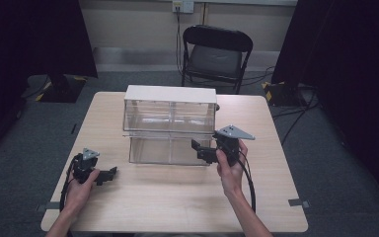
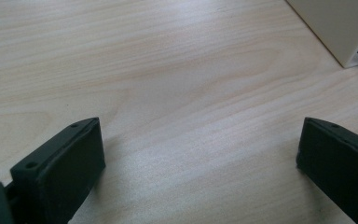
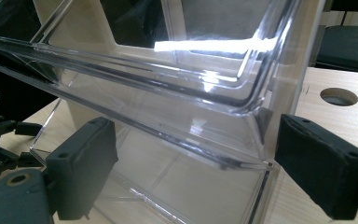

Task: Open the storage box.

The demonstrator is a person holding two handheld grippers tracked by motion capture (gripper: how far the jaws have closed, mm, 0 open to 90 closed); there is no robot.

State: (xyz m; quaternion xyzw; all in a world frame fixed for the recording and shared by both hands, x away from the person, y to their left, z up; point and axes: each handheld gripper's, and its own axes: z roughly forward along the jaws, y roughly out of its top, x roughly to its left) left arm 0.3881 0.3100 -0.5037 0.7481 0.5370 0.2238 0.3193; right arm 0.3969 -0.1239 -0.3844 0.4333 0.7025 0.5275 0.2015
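Right gripper (image 1: 201, 149): black jaws, grey plate on top. Ahead of its fingers (image 3: 81, 170) stands the clear, colourless storage box (image 1: 170, 133) with a cream-white lid. Left gripper (image 1: 109, 174): black throughout, grey plate. Beneath its fingers (image 2: 63, 170) lies the table (image 1: 177, 197), pale beige with wavy wood grain. Chair (image 1: 216, 54) beyond: black.

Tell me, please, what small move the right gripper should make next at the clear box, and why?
Probably ease the right gripper forward and shut it on the near right corner of the box. Its jaws stand open on either side of that corner's clear edge without gripping it. The left gripper rests open on the table, apart from the box.
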